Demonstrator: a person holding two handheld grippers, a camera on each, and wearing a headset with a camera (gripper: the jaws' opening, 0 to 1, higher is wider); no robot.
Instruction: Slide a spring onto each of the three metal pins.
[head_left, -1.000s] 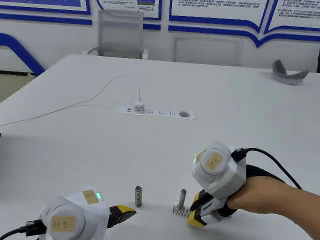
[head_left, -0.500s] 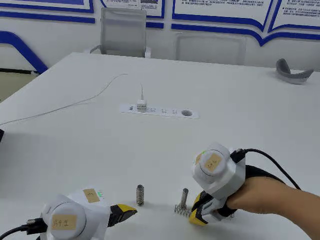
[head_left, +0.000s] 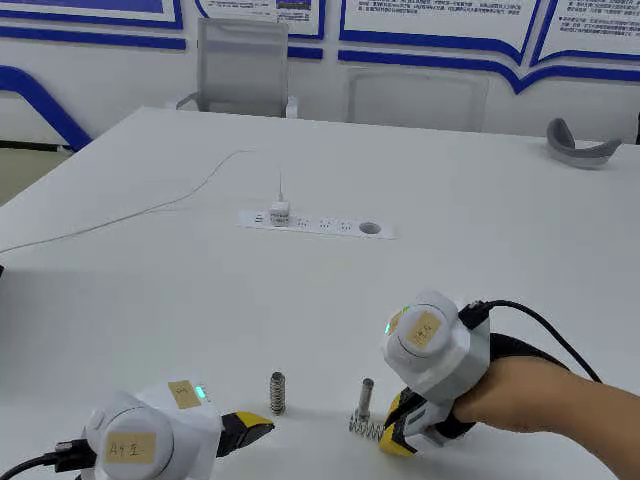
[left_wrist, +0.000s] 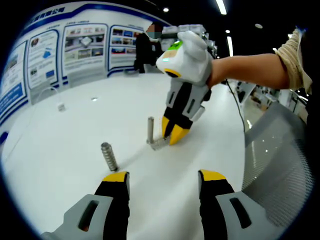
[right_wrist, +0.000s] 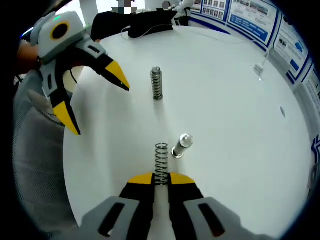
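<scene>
Left gripper (left_wrist: 164, 177): the fingers are spread wide with nothing between them, low over the white surface (head_left: 450, 230). Ahead of these fingers, a little toward the left one, stands the sprung pin (left_wrist: 108, 156), upright and with a coil already seated along its length; it is apart from both grippers. Farther ahead and between the two sets of fingers stands the bare pin (right_wrist: 181, 145), also upright, its shaft uncovered. The loose spring (right_wrist: 161, 162) projects straight forward from the right fingers and lies low and slanted near the surface. Its free end reaches just beside the foot of the bare pin; whether the two touch cannot be told. Right gripper (right_wrist: 161, 181): the fingers are pinched nearly together on the near end of the loose spring, tips angled down toward the surface. Well beyond both sets of fingers lies a white power strip (head_left: 315, 224).
</scene>
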